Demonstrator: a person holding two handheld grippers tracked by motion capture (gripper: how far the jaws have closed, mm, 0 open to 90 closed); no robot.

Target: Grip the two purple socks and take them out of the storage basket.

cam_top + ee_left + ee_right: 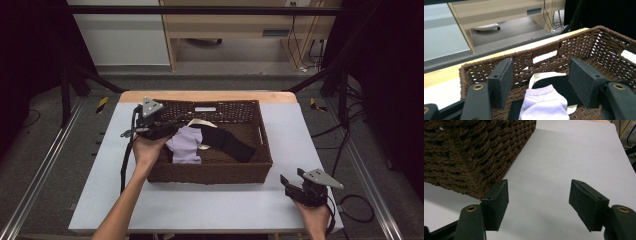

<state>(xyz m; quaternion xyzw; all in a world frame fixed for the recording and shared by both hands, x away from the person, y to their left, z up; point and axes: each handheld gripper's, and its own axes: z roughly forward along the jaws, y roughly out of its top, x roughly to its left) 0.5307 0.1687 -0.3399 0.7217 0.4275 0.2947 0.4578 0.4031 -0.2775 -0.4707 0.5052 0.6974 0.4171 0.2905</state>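
Observation:
A brown woven basket point(215, 172) stands in the middle of the white table. Inside it lie a lavender sock point(184, 144), a black sock point(231, 143) and a cream sock point(199, 122) partly under them. My left gripper point(170, 126) reaches over the basket's left rim, open, its jaws just above the lavender sock point(544, 105) with the black sock point(556, 86) and cream sock point(541, 76) beyond. My right gripper point(292, 180) rests open near the table's front right, empty, beside the basket's corner point(474, 157).
The table's wooden far edge point(207, 95) borders a grey floor with a desk point(240, 25) and cables behind. Black frame bars and rails run along both sides. Bare white tabletop point(564, 157) lies right of the basket.

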